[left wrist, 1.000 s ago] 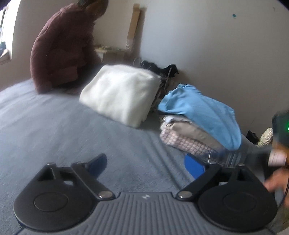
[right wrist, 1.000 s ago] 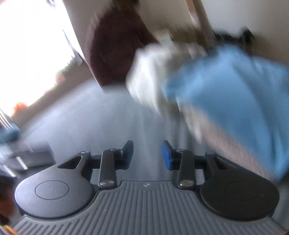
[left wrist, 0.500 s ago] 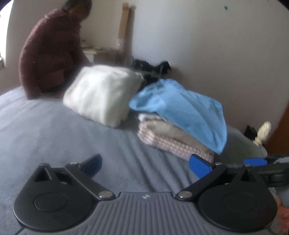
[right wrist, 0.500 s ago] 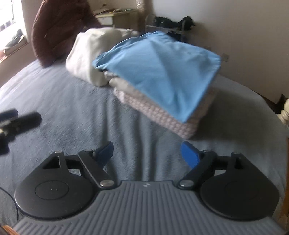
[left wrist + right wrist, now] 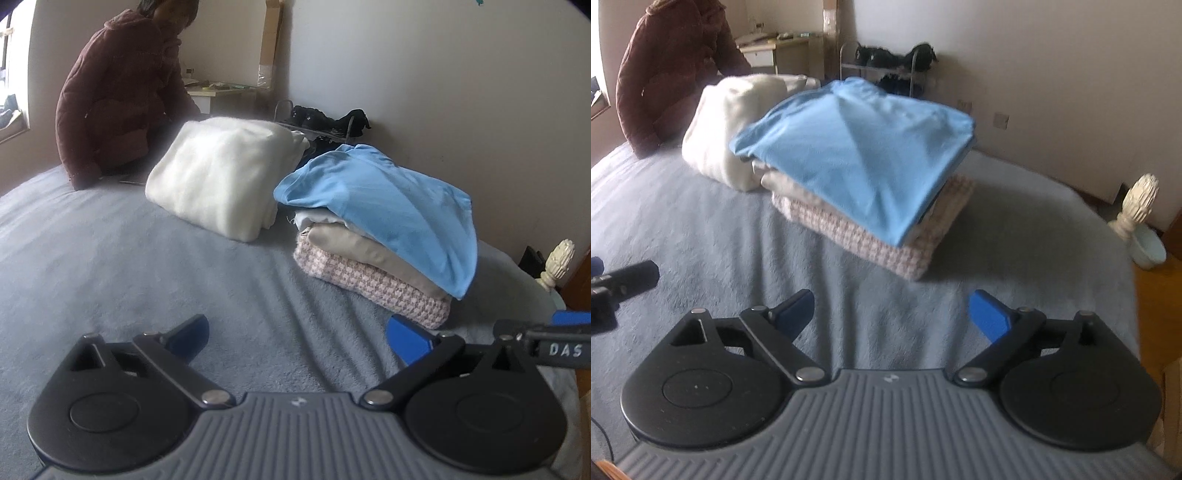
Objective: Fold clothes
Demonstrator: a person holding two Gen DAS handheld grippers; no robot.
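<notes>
A light blue garment [image 5: 384, 206] [image 5: 857, 147] lies loosely on top of a stack of folded clothes: a beige piece [image 5: 373, 254] over a pink-and-white checked one [image 5: 373, 288] [image 5: 886, 247]. The stack sits on the grey bed cover [image 5: 147, 266] [image 5: 701, 236]. My left gripper [image 5: 299, 336] is open and empty, low over the cover in front of the stack. My right gripper [image 5: 890, 314] is open and empty, also short of the stack. The right gripper's finger shows at the right edge of the left wrist view [image 5: 554, 347].
A folded cream blanket [image 5: 221, 177] [image 5: 731, 122] lies left of the stack. A person in a maroon jacket [image 5: 118, 103] [image 5: 672, 74] sits at the far bed edge. A shoe rack [image 5: 886, 66] stands by the wall, a white bedpost finial [image 5: 1137, 203] at right.
The right gripper has opened wide and its view has steadied facing the stack. The left gripper stayed open and shifted slightly; the right gripper now shows at its right edge.
</notes>
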